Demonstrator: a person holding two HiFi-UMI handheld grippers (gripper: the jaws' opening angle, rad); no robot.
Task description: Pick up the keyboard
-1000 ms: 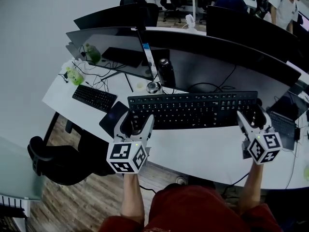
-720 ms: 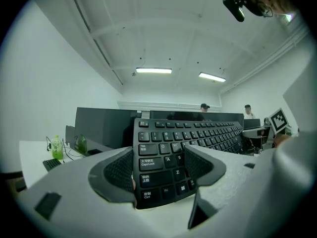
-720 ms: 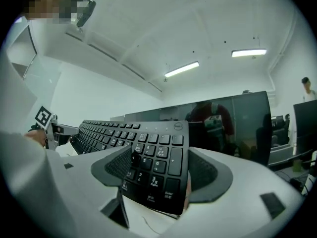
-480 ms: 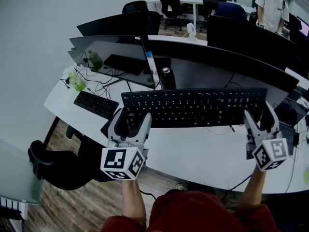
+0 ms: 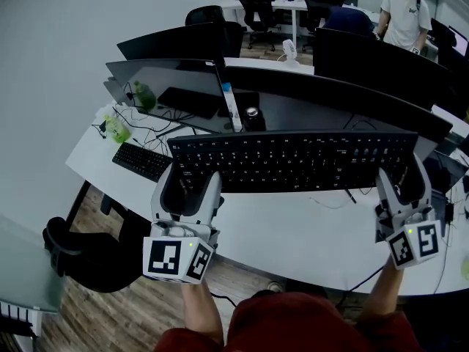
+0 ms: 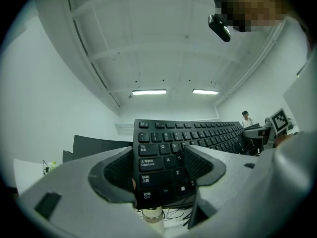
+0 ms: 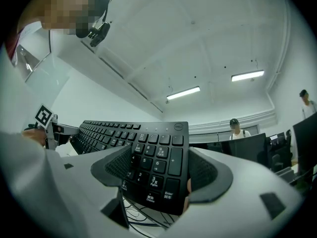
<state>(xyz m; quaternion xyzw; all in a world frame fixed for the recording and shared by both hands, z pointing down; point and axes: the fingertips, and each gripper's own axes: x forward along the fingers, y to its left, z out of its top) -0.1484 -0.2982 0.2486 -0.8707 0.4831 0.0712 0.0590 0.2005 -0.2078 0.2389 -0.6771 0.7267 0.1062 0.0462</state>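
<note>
While two forearms reach forward over a red garment at the bottom of the head view, each ends in a gripper with a marker cube. The left gripper is clamped on the left end of the keyboard. Its own view shows the Caps Lock, Shift and Ctrl keys sitting between the ribbed pads. The right gripper grips the other end, its pads closed on the number-pad corner below the Dell badge.

Between them the keyboard stretches level from side to side, key face turned up toward the head camera. It is held clear above the white desk. Both gripper views show loose cables under its near edge and the ceiling lights behind it.

Just beyond it a dark can stands on the desk beside a wide black monitor. To the left, a second monitor leans over a small keyboard lying among thin cables. A green bottle stands near that monitor's left edge. A black chair sits on the wood floor below the desk's left corner.

Farther back are more dark screens, a small white fan and office chairs. A person in a white shirt stands at the far right.
</note>
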